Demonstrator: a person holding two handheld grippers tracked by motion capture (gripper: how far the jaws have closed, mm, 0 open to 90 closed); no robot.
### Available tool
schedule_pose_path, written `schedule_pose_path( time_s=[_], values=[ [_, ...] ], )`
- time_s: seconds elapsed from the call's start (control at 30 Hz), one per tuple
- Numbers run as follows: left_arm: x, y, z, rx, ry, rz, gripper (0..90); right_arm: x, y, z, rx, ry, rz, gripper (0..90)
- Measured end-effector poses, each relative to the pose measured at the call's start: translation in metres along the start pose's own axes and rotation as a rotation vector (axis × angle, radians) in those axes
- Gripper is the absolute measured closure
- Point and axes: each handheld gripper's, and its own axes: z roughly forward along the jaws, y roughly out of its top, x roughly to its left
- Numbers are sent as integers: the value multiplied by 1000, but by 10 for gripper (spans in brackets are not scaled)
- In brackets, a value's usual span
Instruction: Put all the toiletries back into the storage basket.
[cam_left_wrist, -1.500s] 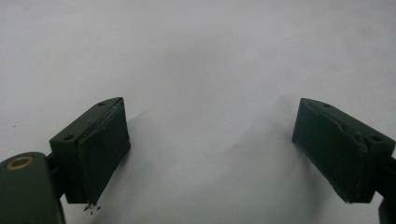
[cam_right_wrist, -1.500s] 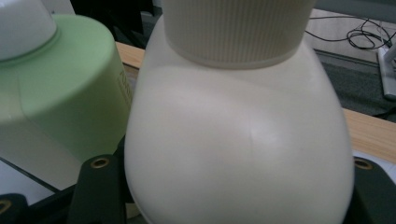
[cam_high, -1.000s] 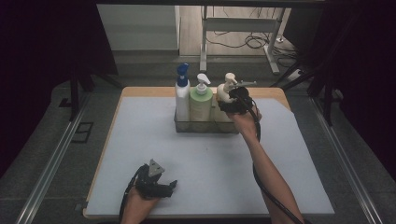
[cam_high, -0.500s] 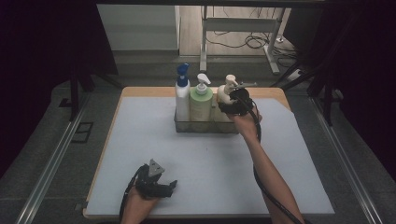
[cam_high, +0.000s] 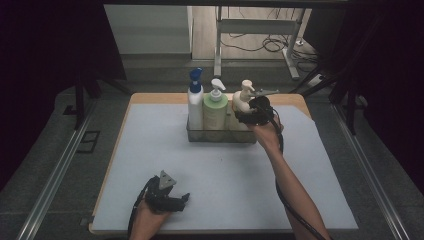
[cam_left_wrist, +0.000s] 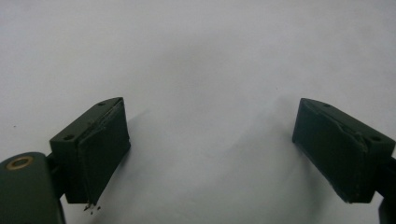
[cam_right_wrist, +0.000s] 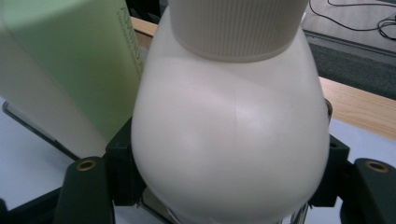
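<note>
A pale mat covers the tabletop, with dark floor and cables beyond the far edge. From the high view, your clear caddy sits near the far edge, holding a blue-capped bottle, a green bottle and a cream bottle at its right end. Your right gripper is at that cream bottle; your left gripper rests near the near edge.

In the left gripper view, your jaws stand wide apart over bare mat, holding nothing.

In the right gripper view, your jaws press both flanks of the cream bottle, the green bottle just beside it. That rounded, glossy belly looks slippery, so hold at its widest part. Its base and fill level are hidden, so its weight is a guess.
</note>
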Motion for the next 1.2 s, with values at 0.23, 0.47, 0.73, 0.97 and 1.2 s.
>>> schedule_pose_path(
  time_s=[0.23,0.47,0.73,0.97,1.2],
  values=[
    [0,0,0,0,0,0,106,-1,-3,-6,-1,14,-6,294],
    [0,0,0,0,0,0,106,-2,-7,-13,-10,31,-10,280],
    [0,0,0,-2,-1,-1,106,-3,-13,-24,-16,55,-18,256],
    [0,0,0,-2,-1,-1,106,-3,-18,-34,-17,68,-55,253],
    [0,0,0,0,0,-1,106,-4,-24,-46,-15,88,-54,252]
  ],
)
